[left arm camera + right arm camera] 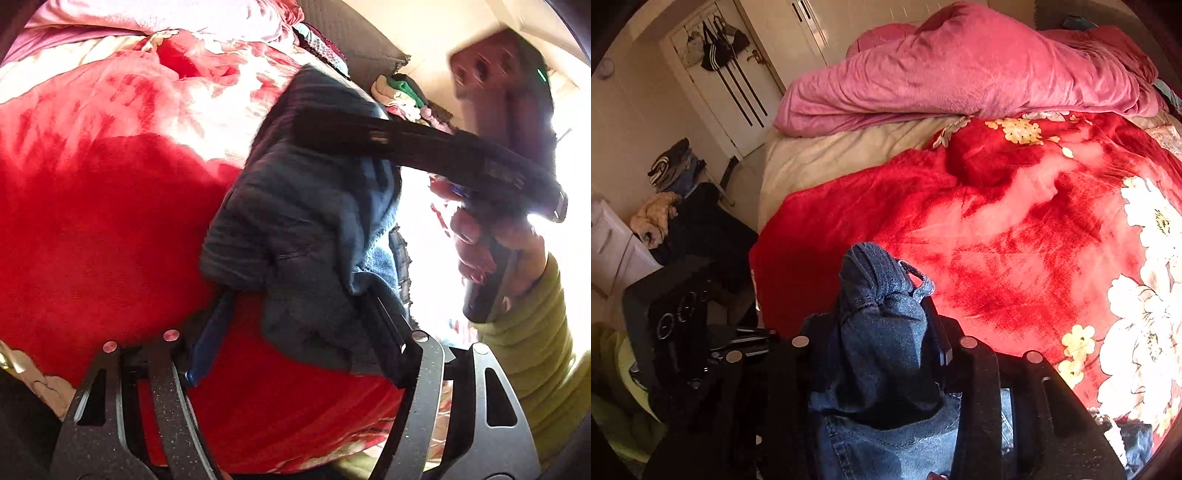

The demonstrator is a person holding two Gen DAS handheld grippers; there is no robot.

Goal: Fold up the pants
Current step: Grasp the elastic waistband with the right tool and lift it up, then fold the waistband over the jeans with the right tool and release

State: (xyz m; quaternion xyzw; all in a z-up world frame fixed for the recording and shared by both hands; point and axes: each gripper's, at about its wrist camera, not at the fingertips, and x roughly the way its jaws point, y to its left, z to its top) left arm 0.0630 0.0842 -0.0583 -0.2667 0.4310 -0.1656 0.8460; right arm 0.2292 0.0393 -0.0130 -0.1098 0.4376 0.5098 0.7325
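Blue denim jeans [295,206] hang bunched above a red flowered blanket [92,221]. My left gripper [299,295] holds their lower part: cloth fills the gap between its fingers and covers both tips. My right gripper [314,129] reaches in from the right, held by a hand [476,236] in a green sleeve, and clamps the upper edge. In the right wrist view, my right gripper [882,321] is shut on a wad of jeans [879,288] with a belt loop sticking out; more denim hangs below, over the blanket [1015,240].
A pink duvet [960,74] is heaped at the far end of the bed. Left of the bed are a white door [731,92] with bags hung on it, a pile of clothes [676,166] and white drawers [613,240]. Folded clothes [402,92] lie by the wall.
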